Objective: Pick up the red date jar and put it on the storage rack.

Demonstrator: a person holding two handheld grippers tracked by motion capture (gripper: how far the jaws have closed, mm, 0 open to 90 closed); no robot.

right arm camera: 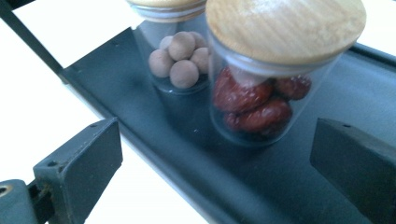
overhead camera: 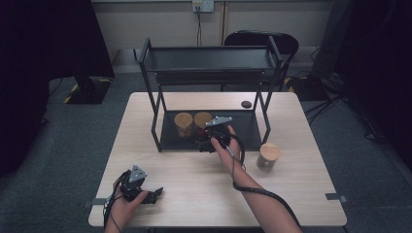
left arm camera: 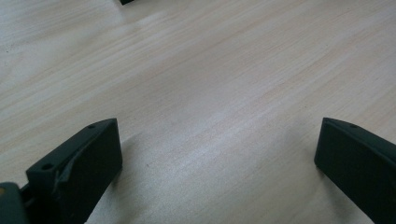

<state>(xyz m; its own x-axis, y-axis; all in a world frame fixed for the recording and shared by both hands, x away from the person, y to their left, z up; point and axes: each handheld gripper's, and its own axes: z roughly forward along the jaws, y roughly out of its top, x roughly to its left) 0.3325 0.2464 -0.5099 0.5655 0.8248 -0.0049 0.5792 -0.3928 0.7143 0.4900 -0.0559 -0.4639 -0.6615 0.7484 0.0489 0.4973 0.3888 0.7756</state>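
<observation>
Nearest the person, the left gripper is lying low on the table close to its front edge, its jaws spread wide over bare wood with nothing between them; it is probably waiting there so as to be leaving the middle of the table free. Farther out, the right gripper is hovering at the front lip of the black rack, its jaws standing wide and empty, with the jar of red dates sitting upright on the rack's bottom shelf just ahead of them. That jar is standing just beside the jar of brown balls, so there is little spare room on that side for a jaw to be slipping in, and the rack's posts are fencing the shelf at both ends. Off to the right, a third jar is waiting on the open table outside the rack, well apart from the others, where nothing is crowding a grasp. Beyond, the upper shelf is overhanging the jars, limiting any lift.
</observation>
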